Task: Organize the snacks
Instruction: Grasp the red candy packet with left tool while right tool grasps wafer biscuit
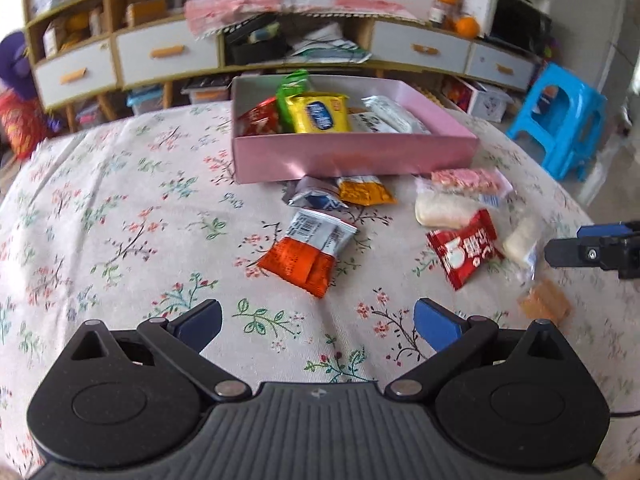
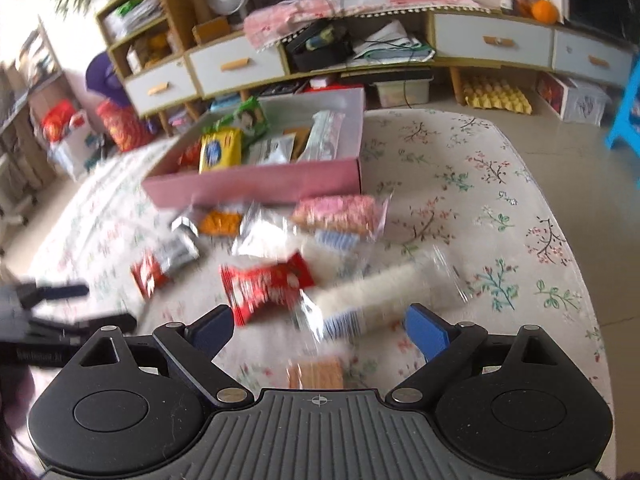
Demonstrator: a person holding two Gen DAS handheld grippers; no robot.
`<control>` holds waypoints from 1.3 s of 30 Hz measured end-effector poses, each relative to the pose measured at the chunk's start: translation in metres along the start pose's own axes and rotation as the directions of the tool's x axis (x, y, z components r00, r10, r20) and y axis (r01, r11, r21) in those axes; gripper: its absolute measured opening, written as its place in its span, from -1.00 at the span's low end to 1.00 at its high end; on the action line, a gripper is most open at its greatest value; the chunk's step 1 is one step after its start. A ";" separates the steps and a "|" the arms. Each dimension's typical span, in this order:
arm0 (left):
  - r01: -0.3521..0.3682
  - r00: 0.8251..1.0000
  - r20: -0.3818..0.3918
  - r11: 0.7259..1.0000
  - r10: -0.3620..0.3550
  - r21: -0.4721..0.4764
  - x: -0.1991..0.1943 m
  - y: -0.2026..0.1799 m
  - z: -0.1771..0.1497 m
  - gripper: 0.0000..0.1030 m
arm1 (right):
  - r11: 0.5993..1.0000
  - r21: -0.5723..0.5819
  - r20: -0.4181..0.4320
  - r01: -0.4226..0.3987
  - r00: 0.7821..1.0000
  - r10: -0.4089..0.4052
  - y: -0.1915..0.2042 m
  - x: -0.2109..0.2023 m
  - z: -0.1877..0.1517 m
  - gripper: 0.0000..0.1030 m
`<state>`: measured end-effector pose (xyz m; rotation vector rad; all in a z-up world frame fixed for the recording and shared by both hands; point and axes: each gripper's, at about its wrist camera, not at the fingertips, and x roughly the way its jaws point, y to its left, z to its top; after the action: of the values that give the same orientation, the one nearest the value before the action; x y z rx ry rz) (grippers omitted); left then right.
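A pink box (image 1: pixel 352 156) on the floral cloth holds a yellow packet (image 1: pixel 318 114), a green one and white ones. Loose snacks lie in front of it. My left gripper (image 1: pixel 318 322) is open and empty above the cloth, just short of an orange-and-silver packet (image 1: pixel 308 254). My right gripper (image 2: pixel 320 332) is also open and hovers over a white rice-cracker pack (image 2: pixel 376 296) and a red packet (image 2: pixel 268 288); neither pad touches them. A small tan cracker (image 2: pixel 316 372) lies under it. The pink box (image 2: pixel 256 184) sits beyond.
Further loose packets: silver-blue (image 1: pixel 314 196), orange (image 1: pixel 366 192), pink (image 1: pixel 468 180). The right gripper (image 1: pixel 592 248) shows at the left wrist view's right edge. A cabinet (image 1: pixel 168 52) stands behind the table and a blue stool (image 1: pixel 560 116) to its right.
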<state>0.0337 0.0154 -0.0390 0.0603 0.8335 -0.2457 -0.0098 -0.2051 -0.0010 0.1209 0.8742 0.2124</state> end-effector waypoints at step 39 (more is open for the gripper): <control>0.120 0.989 0.051 0.952 -0.139 0.282 0.050 -0.083 0.005 0.59 | 0.962 -0.271 0.000 -0.009 1.000 0.010 0.005 0.023 -0.057 0.98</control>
<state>0.0498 -0.0754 -0.0689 0.2602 0.7287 -0.4861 -0.0403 -0.1940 -0.0532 -0.1308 0.8352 0.3391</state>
